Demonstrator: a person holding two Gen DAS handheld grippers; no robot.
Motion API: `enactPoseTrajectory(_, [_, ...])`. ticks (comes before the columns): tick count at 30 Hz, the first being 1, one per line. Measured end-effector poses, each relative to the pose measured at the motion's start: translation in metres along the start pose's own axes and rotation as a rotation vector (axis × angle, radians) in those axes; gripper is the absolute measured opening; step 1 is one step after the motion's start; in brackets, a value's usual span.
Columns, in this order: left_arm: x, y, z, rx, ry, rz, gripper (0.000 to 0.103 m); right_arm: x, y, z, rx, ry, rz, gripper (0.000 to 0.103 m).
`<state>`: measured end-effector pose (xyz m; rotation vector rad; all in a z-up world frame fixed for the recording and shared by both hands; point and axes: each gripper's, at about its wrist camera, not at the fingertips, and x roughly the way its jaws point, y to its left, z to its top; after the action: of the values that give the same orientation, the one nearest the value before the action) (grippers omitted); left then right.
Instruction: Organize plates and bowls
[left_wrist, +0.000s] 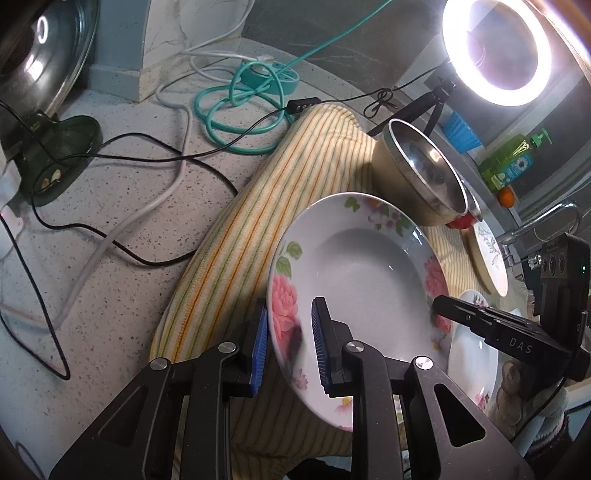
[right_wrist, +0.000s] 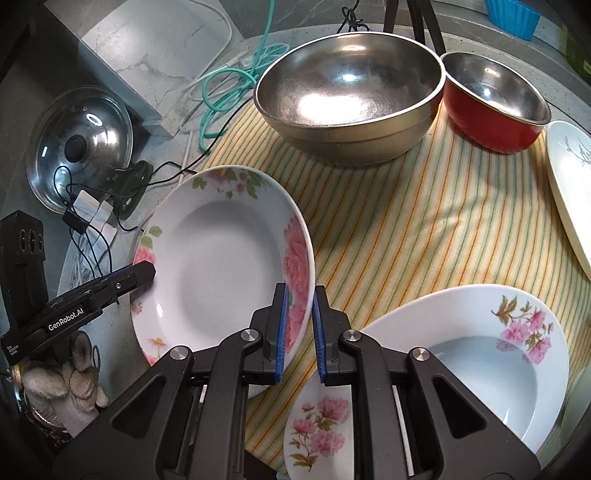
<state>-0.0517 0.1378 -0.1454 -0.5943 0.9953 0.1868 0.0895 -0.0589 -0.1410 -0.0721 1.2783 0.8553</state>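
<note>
Both hand-held grippers grasp one rose-patterned plate (right_wrist: 221, 258) by opposite rims: left hand-held gripper (left_wrist: 290, 349), right hand-held gripper (right_wrist: 299, 332), raised tilted above the striped cloth (right_wrist: 424, 221).

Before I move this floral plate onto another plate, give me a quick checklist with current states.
1. Left gripper jaws astride the floral plate rim: ok, though a gap shows at one pad.
2. Right gripper jaws on the opposite rim: ok.
3. Plate lifted off the striped cloth: ok, tilted.
4. White plate lying free as a target: ok.
5. Steel bowl and red bowl apart from the plate: ok.
6. Grip firmness: cannot tell.
</note>
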Motion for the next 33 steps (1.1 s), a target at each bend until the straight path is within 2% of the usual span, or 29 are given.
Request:
enactPoseTrajectory(8, [-0.013,-0.028,0.003,0.055,-0.023,-0.047,0.021,-0.038,-0.017,-0.014,0.052,-0.045,0.004,0.013])
enactPoseTrajectory(15, [-0.012,-0.06,-0.003,0.129,-0.007,-0.105,0.021,-0.071,-0.043,-0.036,0.129,-0.077,-0.016,0.013])
enactPoseTrajectory(33, [0.026,-0.141,-0.043,0.322,0.143,-0.207,0.021,-0.113,-0.122,-0.111,0.348,-0.092,-0.12,0.013])
